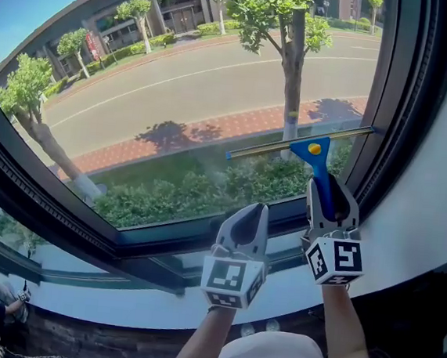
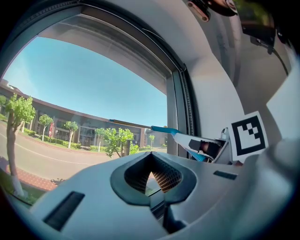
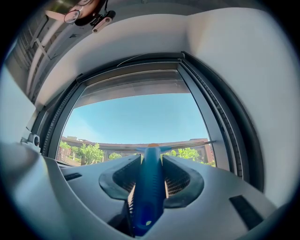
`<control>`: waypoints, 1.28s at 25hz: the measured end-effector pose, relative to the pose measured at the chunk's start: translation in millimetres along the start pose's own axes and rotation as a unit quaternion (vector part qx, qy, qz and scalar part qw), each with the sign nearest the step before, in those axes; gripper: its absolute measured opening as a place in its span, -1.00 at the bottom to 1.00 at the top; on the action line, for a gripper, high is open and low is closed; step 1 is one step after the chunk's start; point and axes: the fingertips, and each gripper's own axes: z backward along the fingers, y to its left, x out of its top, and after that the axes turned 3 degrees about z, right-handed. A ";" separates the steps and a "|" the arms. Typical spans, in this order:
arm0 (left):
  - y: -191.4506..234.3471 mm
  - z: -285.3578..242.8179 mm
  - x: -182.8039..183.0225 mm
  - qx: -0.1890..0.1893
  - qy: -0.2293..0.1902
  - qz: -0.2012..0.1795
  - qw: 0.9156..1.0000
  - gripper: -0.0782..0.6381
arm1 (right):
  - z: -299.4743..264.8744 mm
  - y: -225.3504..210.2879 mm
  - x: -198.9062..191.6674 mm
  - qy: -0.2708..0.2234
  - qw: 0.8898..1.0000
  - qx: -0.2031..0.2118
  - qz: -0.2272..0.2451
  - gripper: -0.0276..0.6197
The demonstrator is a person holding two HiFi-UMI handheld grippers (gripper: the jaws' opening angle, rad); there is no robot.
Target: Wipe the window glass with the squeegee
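Clamps right claw (image 1: 327, 183) on the squeegee (image 1: 314, 150) handle to press blade flat against window glass (image 1: 177, 91); parks left claw (image 1: 250, 212) closed, empty, aside.

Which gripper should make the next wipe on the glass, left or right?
Right. The right gripper is clamped on the squeegee handle, with the blade up at the window glass. The left gripper holds nothing and sits lower.

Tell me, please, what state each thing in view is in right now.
squeegee: handle clamped in the right gripper, blade lying across the lower right of the pane.
right gripper: shut on the squeegee handle.
left gripper: shut, holding nothing.
window glass: set in its frame, blade seemingly against it.
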 end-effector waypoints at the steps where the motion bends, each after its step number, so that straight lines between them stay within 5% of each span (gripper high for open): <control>1: 0.6 -0.5 -2.1 0.001 0.001 0.000 1.000 -0.77 | 0.4 -0.4 -2.6 0.001 1.000 0.001 -0.001 -0.45; 32: 13.4 -6.1 -39.7 0.023 0.043 0.014 0.999 -0.77 | 14.0 -4.4 -54.9 0.050 0.999 -0.005 -0.015 -0.45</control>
